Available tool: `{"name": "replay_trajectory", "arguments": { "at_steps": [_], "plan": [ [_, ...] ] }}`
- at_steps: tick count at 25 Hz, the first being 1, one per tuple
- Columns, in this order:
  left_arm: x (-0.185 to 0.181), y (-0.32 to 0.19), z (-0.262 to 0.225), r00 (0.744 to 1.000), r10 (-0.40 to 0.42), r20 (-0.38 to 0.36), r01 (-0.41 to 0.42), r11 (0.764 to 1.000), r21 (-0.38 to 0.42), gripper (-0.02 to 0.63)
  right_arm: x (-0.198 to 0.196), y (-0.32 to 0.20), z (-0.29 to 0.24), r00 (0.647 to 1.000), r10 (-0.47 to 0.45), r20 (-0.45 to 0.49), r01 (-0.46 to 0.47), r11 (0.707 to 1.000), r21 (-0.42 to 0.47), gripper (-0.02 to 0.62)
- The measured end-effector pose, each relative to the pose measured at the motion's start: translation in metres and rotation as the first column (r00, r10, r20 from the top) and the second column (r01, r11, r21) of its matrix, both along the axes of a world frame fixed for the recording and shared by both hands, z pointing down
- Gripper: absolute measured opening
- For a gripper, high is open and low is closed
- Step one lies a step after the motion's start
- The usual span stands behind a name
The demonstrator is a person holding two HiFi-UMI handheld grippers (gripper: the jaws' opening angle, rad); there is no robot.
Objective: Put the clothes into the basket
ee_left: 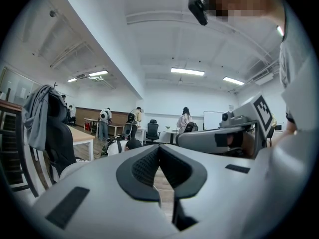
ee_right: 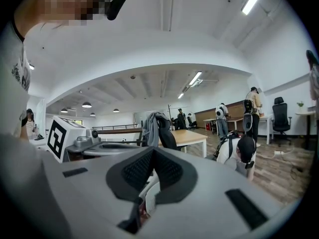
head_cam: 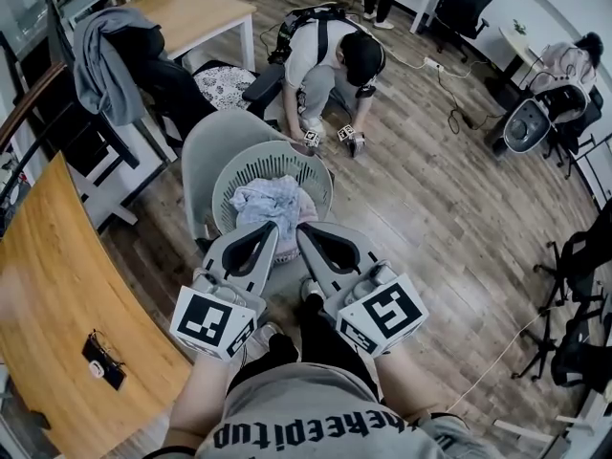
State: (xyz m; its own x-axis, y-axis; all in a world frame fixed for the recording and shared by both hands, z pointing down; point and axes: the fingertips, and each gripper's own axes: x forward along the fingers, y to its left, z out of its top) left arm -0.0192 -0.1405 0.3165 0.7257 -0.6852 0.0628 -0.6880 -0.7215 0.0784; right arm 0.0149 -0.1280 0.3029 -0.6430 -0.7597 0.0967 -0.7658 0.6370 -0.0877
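A grey slotted laundry basket (head_cam: pixel 320 172) stands on the wood floor in front of me. Pale blue and pink clothes (head_cam: pixel 271 202) lie bunched inside it. My left gripper (head_cam: pixel 274 226) and right gripper (head_cam: pixel 301 228) hover side by side over the basket's near rim, just above the clothes. Both are shut, with nothing between the jaws. In the left gripper view the left gripper (ee_left: pixel 159 147) points level across the room, with the right gripper's body beside it. In the right gripper view the right gripper (ee_right: pixel 152 150) also looks out level, and a scrap of pale cloth shows below its jaws.
A grey shell chair (head_cam: pixel 206 146) curves round the basket's left side. Just beyond, a crouching person (head_cam: pixel 330 60) rests two grippers on the floor. A wooden table (head_cam: pixel 57 285) runs along my left. A chair draped with a grey jacket (head_cam: pixel 110 60) stands at the far left.
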Motion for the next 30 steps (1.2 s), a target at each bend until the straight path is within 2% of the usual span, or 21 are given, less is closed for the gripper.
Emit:
{"name": "replay_trajectory", "arguments": {
  "at_steps": [30],
  "plan": [
    [-0.027, 0.028, -0.007, 1.0, -0.022, -0.006, 0.023, 0.999, 0.031, 0.014, -0.029, 0.026, -0.007, 1.0, -0.016, -0.015, 0.016, 0.999, 0.03, 0.011]
  ]
}}
